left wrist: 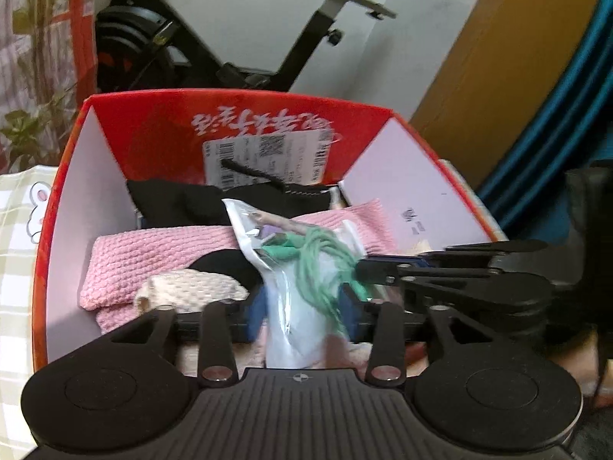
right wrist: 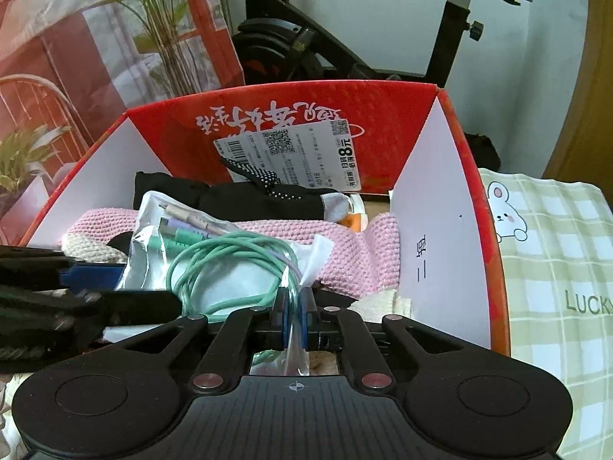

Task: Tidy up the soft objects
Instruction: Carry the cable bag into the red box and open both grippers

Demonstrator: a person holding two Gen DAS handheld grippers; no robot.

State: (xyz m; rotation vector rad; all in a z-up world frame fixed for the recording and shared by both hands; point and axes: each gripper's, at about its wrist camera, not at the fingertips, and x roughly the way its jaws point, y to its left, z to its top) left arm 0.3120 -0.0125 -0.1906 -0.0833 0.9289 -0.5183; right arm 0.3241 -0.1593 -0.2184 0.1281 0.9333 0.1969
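Note:
A clear plastic bag holding a coiled green cable lies in the red cardboard box, on top of a pink knitted cloth. My right gripper is shut on the bag's near edge. In the left wrist view the same bag hangs between the blue pads of my left gripper, whose jaws stand apart and do not clearly press on it. The right gripper reaches in from the right there. A black dotted glove and a cream knitted piece also lie in the box.
An exercise bike stands behind the box, with a potted plant to the left. A green checked cloth with a rabbit print covers the surface beside the box. A wooden panel and teal fabric are at the right.

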